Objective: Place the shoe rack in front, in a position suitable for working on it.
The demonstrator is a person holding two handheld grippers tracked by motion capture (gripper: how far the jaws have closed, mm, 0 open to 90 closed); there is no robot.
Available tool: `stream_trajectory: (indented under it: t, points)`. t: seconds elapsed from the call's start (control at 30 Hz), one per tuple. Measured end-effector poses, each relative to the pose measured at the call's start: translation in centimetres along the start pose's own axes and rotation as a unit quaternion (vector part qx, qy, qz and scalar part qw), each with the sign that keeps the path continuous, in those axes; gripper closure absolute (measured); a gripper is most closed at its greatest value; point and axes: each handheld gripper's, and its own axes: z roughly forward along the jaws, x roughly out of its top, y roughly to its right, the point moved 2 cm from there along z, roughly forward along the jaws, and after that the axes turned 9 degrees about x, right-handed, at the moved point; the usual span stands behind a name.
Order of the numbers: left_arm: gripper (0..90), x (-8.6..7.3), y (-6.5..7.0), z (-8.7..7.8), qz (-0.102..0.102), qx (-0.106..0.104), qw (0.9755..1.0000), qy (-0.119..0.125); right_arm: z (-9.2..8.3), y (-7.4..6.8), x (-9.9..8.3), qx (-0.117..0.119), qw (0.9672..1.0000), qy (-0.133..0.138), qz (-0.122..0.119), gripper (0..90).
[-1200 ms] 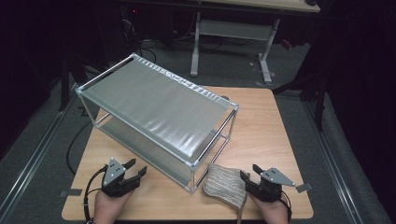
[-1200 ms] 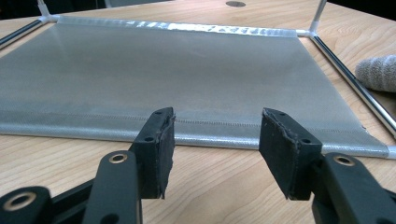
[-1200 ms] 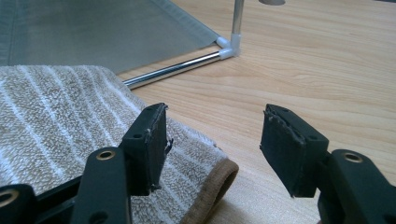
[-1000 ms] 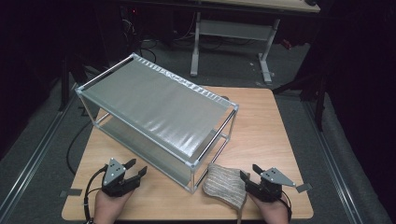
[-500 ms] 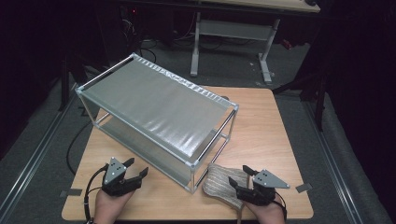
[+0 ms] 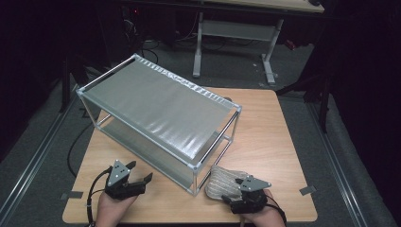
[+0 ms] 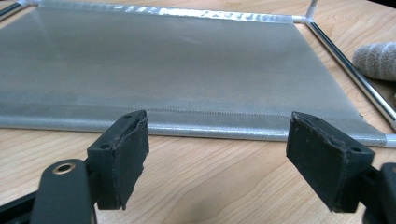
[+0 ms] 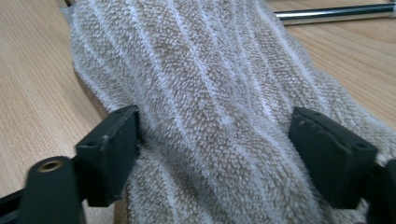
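A folded beige striped towel (image 6: 220, 181) lies on the wooden table (image 6: 274, 132), by the near right corner post of a two-shelf rack (image 6: 161, 109) with grey mesh shelves. My right gripper (image 6: 231, 193) reaches over the towel from the right. In the right gripper view its jaws (image 8: 215, 154) stand wide on either side of the towel (image 8: 210, 93) without squeezing it; they have just been opening. My left gripper (image 6: 140, 171) rests open near the table's front left, its jaws also just opened wider. In the left gripper view it (image 7: 217, 158) faces the rack's lower shelf (image 7: 187, 70), nothing between the jaws.
The rack sits at an angle across the table's left and middle. Bare wood (image 6: 279, 156) lies to the right of it. One metal tube (image 8: 327, 13) of the rack runs just beyond the towel. Dark floor and a desk frame (image 6: 236, 33) lie past the far edge.
My right gripper has moved left and slightly down, from beside the towel to over it. Both grippers' jaws stand a little wider. The left hand has stayed in place.
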Motion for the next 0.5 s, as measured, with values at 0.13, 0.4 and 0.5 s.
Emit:
stream_trajectory:
  t: [0.13, 0.4, 0.5]
  points:
    - [21.6, 0.11, 0.0, -0.13, -0.002, 0.005, 1.0, 0.005, -0.1, 0.08, -0.03, 0.003, 0.9999, 0.002, 0.01, 28.7]
    - [22.7, 0.21, 0.23, -0.15, -0.006, -0.009, 0.9999, 0.008, -0.5, -0.01, -0.22, 0.01, 0.9997, 0.021, -0.001, 62.6]
    - [22.8, 0.24, 0.48, -0.22, 0.001, -0.017, 0.9998, 0.012, -0.68, -0.04, -0.05, 0.006, 0.9997, 0.023, 0.002, 66.4]
